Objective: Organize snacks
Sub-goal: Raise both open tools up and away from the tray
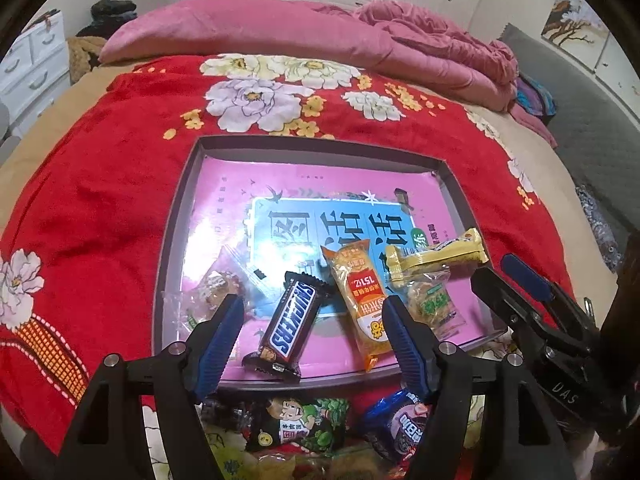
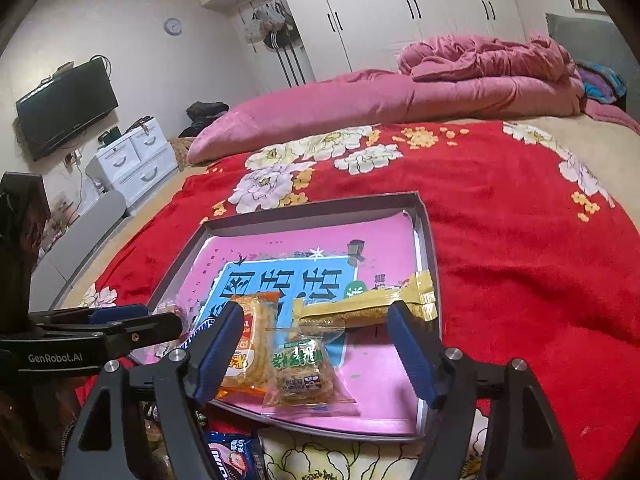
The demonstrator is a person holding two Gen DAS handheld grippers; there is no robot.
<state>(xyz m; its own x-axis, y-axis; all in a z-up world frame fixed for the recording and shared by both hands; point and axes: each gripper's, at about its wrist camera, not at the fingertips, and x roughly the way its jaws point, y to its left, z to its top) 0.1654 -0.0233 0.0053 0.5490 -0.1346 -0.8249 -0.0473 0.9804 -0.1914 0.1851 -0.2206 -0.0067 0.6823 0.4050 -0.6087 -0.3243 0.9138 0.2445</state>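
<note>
Nearest the left wrist lens, at the bottom of the frame, loose snacks wait outside the tray: a green cartoon packet (image 1: 304, 420) and a blue packet (image 1: 400, 428). The left gripper (image 1: 312, 332) hangs wide open and empty over the tray (image 1: 176, 216), straddling the Snickers bar (image 1: 290, 322), probably freed for another pick. The right gripper (image 2: 316, 348), likewise spread and holding nothing, frames the clear cracker packet (image 2: 304, 372) beside the orange packet (image 2: 252, 344) and the yellow bar (image 2: 360, 308), gathered along the tray's lower edge.
</note>
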